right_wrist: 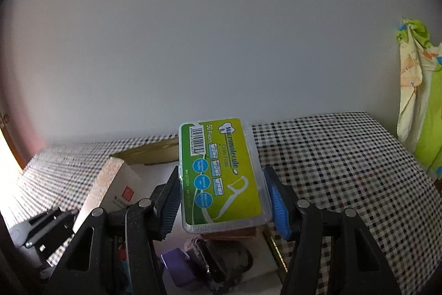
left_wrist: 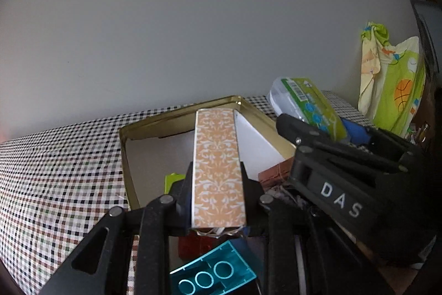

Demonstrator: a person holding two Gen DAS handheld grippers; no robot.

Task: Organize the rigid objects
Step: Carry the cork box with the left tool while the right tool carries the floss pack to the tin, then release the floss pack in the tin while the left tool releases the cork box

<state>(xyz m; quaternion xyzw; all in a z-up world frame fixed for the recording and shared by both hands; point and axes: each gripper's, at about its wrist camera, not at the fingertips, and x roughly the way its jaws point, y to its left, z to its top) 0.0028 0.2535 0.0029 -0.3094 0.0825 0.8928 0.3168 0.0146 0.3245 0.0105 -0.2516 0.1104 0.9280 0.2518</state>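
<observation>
Landmark: gold tin (left_wrist: 176, 115), open-topped, set on a checked tablecloth (left_wrist: 55, 170) against a plain pale wall (left_wrist: 193, 18). Left gripper (left_wrist: 218, 184) is seen clamped on a long narrow box with an orange damask pattern (left_wrist: 216, 165); both pads are pressed to its long sides, jaws narrow, the box tilted up and forward so that its far end is held over the tin's interior. Under the box, at the tin's near end, a teal transparent building brick (left_wrist: 212, 275) and a dark red block (left_wrist: 193, 245) are noted; a lime-green piece (left_wrist: 172, 180) is partly visible inside the tin just left of the box. Right gripper (right_wrist: 225, 195) is seen closed on a clear plastic floss-pick case with a green label (right_wrist: 221, 173), gripped across its width between blue ribbed pads (right_wrist: 277, 201), jaws moderately apart; the case is held above the tin's right near corner. Beneath the case, a brown block (right_wrist: 234, 232), a dark lumpy item (right_wrist: 221, 259) and a purple piece (right_wrist: 176, 267) are recorded within the tin. A green-and-yellow printed cloth (left_wrist: 392, 82) is hung well to the right of the tin.
</observation>
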